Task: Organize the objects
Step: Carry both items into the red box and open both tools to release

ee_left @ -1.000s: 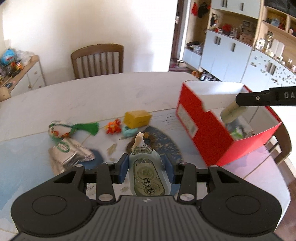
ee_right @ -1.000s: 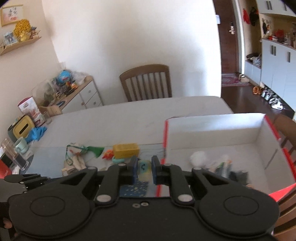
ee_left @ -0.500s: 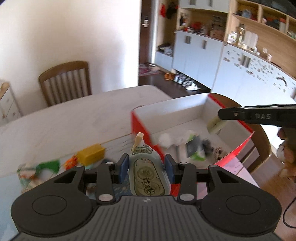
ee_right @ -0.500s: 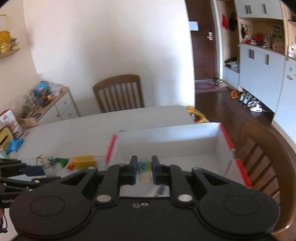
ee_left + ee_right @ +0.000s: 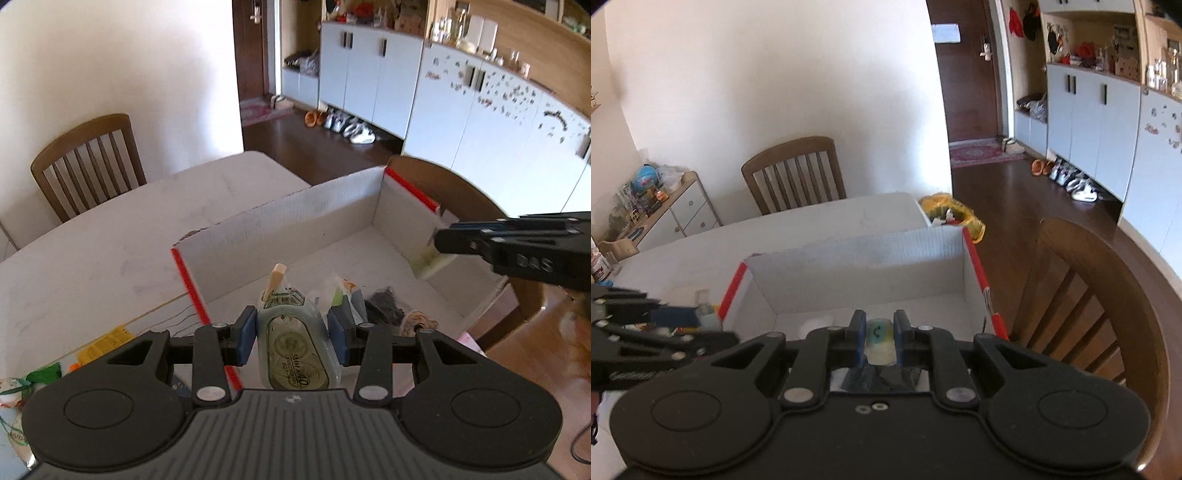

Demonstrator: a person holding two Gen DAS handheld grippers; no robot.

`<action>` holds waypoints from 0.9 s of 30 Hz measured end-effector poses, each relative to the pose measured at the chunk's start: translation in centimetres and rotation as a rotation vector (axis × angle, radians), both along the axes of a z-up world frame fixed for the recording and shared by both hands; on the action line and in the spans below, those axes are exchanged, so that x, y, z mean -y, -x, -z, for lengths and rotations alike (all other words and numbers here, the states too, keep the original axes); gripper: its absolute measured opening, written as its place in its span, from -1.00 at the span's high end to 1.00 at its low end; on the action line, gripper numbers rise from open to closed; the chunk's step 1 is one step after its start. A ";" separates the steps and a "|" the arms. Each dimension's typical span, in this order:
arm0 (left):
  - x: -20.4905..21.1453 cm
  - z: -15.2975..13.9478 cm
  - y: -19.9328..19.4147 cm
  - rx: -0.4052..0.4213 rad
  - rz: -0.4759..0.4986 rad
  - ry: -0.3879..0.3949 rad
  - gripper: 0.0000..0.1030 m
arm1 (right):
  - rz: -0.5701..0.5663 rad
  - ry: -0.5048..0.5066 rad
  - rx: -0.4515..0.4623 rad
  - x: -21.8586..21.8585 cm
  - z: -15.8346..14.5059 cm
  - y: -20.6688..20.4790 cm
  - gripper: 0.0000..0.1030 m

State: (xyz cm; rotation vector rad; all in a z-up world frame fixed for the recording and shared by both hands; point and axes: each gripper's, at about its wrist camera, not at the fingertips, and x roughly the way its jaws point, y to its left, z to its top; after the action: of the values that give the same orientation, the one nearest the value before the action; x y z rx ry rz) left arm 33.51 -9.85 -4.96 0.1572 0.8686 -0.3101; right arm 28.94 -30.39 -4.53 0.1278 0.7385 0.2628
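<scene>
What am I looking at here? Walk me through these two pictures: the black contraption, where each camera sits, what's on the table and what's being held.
There is no robot. A person holds a hand-held two-finger gripper in each hand, and a fisheye camera on each one looks forward along its fingers. The black shape filling the bottom of each picture is that gripper's own body.

In the left wrist view, the left gripper is shut on a correction tape dispenser, above a red cardboard box with white inside walls. The box stands on a pale table and already holds a few small items, too jumbled to name. The right gripper shows at the right edge.

In the right wrist view, the right gripper is shut on a small pale object with a dark arrow mark, also over the box. I cannot tell what it is.

Wooden chairs stand around.
</scene>
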 end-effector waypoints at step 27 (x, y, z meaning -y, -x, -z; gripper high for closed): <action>4.8 7.9 -6.3 -0.201 -0.021 -0.180 0.20 | -0.265 0.072 -0.198 -0.5 5.3 -2.5 0.72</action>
State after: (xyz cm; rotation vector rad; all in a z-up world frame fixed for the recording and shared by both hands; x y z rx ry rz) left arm 39.82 -14.63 -12.83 0.2877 1.0970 -0.2301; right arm 31.40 -29.89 -9.83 -0.0137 0.9620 0.4798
